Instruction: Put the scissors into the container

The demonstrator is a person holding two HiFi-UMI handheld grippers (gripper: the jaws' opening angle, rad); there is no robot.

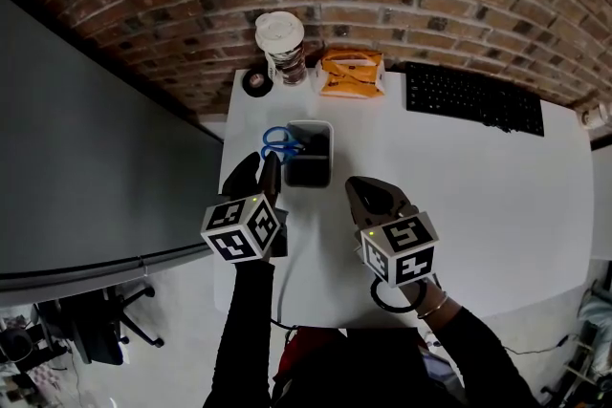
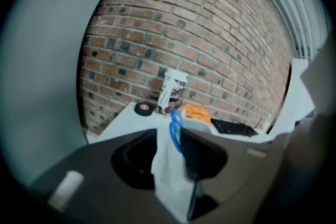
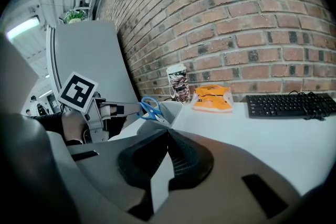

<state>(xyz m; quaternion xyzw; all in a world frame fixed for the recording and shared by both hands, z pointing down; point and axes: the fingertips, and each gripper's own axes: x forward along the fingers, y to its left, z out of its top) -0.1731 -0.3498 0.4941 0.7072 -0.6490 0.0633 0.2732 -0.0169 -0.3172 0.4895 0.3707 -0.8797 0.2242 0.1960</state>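
Blue-handled scissors [image 1: 277, 141] stand tilted in the grey rectangular container [image 1: 330, 153], their handles sticking out over its left rim. My left gripper [image 1: 262, 163] sits just in front of the handles and is open. In the left gripper view the handle [image 2: 175, 131] shows edge-on at the tips of my left gripper [image 2: 169, 135], with a gap beside it and nothing pressed. In the right gripper view the scissors [image 3: 149, 109] lean in the container [image 3: 170, 108]. My right gripper [image 1: 369, 188] rests shut and empty on the table, to the container's right [image 3: 168, 131].
At the back of the white table [image 1: 497, 196] stand a lidded paper cup [image 1: 280, 43], a black tape roll [image 1: 256, 81], an orange packet [image 1: 352, 74] and a black keyboard [image 1: 473, 97]. A grey partition [image 1: 86, 158] runs along the left edge. A brick wall is behind.
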